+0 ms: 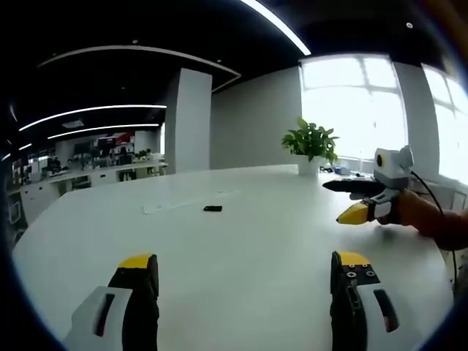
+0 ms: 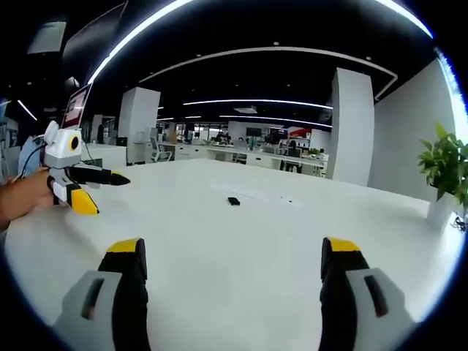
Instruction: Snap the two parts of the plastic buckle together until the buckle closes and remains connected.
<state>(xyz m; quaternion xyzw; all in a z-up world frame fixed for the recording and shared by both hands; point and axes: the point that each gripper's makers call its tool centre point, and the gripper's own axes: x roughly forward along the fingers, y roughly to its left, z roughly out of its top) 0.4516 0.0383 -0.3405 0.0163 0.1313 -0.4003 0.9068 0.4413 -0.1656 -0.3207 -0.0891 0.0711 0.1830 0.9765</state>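
White surface [image 1: 278, 241] carries small black buckle [image 1: 213, 209] well ahead of both grippers' jaws. Left gripper [image 1: 245, 281] jaws spread, empty; right gripper [image 2: 232, 267] likewise.

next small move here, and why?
Probably bring one gripper, say the left gripper, forward toward the small dark piece lying on the white table. Both grippers have their jaws spread wide and hold nothing, the right gripper included, and the piece sits well ahead of both. Whether it is the buckle is too small to tell.
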